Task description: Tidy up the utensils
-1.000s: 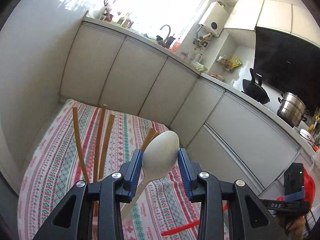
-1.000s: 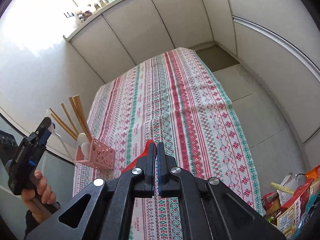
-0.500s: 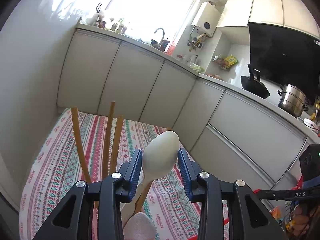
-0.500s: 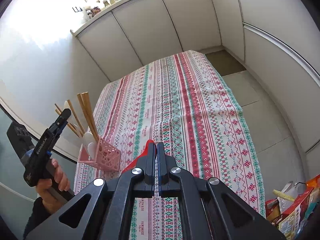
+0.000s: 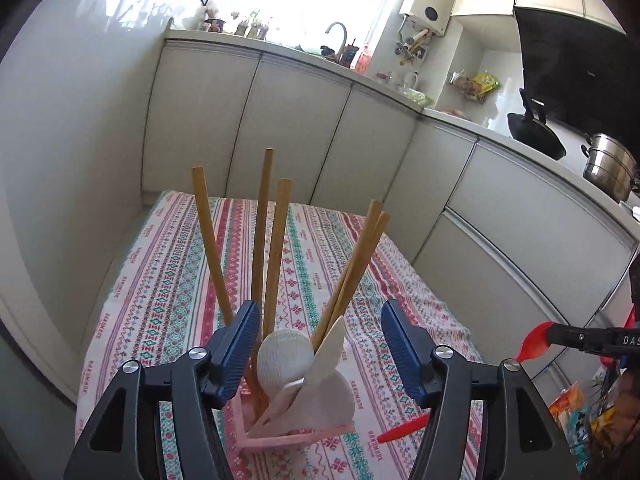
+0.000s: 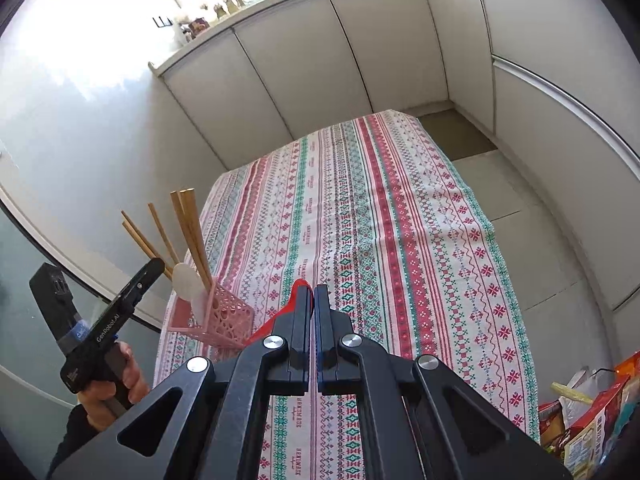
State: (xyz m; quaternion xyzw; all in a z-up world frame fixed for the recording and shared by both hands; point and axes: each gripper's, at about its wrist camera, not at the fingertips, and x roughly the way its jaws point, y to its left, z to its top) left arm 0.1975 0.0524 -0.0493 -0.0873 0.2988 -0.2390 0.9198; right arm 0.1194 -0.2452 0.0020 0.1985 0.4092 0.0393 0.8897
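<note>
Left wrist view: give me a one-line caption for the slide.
Left tool opening above the pink basket, white spoon free among upright chopsticks; right tool holds a red utensil.

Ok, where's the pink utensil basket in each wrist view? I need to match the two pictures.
Left wrist: pink basket at bottom centre, just below and between the opening fingers of the left gripper, nothing pinched between them.
Right wrist: pink basket at lower left, on the near left corner of the table, left of the right gripper.
Shared landmark: the wooden chopsticks standing in the basket.
</note>
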